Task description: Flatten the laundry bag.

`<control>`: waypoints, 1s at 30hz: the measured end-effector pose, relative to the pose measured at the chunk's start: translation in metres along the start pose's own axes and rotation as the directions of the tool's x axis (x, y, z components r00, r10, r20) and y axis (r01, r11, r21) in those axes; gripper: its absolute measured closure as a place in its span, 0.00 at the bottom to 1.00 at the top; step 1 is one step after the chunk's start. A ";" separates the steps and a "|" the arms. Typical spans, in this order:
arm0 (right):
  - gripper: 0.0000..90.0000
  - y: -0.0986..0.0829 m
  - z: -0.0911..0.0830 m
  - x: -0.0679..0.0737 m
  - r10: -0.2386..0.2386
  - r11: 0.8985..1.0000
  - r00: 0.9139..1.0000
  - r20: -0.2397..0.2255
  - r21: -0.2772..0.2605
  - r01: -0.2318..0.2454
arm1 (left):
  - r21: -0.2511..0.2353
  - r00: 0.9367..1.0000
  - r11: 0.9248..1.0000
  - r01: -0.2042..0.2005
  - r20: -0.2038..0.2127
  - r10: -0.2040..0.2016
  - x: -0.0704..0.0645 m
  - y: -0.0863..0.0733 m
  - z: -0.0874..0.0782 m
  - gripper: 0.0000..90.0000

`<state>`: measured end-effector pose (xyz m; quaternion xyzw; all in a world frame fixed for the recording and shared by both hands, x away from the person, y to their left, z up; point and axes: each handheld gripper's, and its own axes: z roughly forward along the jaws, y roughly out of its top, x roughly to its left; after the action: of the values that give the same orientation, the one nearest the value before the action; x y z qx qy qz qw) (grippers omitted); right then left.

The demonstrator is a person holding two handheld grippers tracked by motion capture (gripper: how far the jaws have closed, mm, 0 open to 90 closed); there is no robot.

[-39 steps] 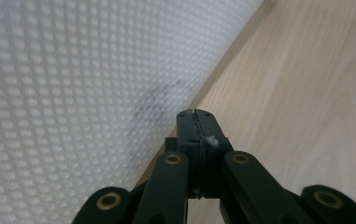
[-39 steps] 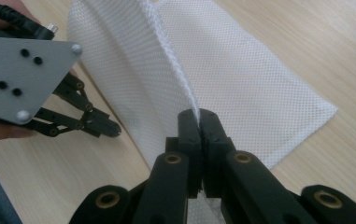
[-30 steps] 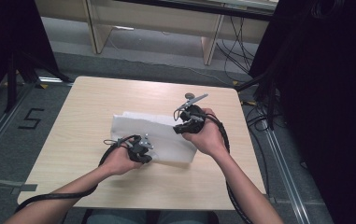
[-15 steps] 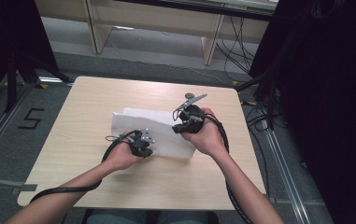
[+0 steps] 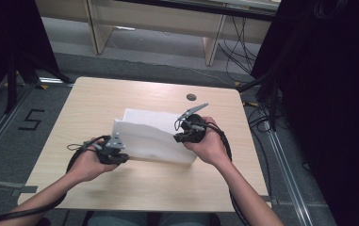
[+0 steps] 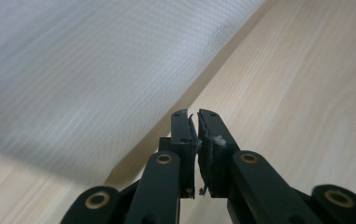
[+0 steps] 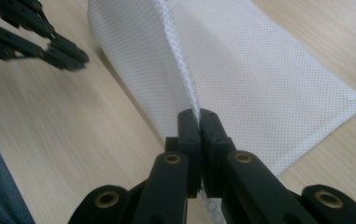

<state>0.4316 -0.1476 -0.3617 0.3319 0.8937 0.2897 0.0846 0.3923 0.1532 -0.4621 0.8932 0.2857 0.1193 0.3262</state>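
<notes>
A white mesh cloth [image 5: 153, 136] lies in the middle of the wooden table [image 5: 97, 99], its near part raised into a fold. My right gripper [image 5: 183, 136] is at the cloth's right side, shut on the stitched edge of that fold [image 7: 185, 70]; in the right gripper view the jaws [image 7: 199, 114] pinch it tight. My left gripper [image 5: 119, 157] rests by the cloth's near left corner. In the left gripper view its jaws [image 6: 193, 114] stand almost together with nothing between them, the cloth [image 6: 73, 70] just beyond. It shows far off as the left gripper [image 7: 75, 58].
A small round grommet [image 5: 191, 97] sits near the table's far edge. Cables [image 5: 262, 117] hang off the right side. Beyond the table stand wooden furniture legs [image 5: 212, 44]; a floor mark "5" [image 5: 28, 120] lies to the left.
My left gripper has drawn back to the left, off the cloth's middle to its near left corner. The right gripper has come slightly nearer, still holding the raised edge.
</notes>
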 end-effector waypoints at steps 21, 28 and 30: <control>0.99 -0.031 0.005 0.025 -0.032 0.999 0.998 -0.052 0.035 0.034 | -0.022 0.980 0.992 0.128 -0.152 -0.129 0.031 -0.060 -0.046 0.86; 0.99 -0.046 0.011 0.033 -0.035 0.998 0.997 -0.071 0.053 0.039 | -0.035 0.978 0.993 0.110 -0.176 -0.114 0.034 -0.053 -0.048 0.83; 0.99 -0.048 0.012 0.033 -0.044 0.997 0.996 -0.084 0.059 0.049 | -0.048 0.977 0.993 0.109 -0.178 -0.116 0.034 -0.052 -0.047 0.83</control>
<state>0.3845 -0.1505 -0.3983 0.3014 0.9123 0.2735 0.0442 0.3784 0.2301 -0.4596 0.8547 0.3618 0.1867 0.3221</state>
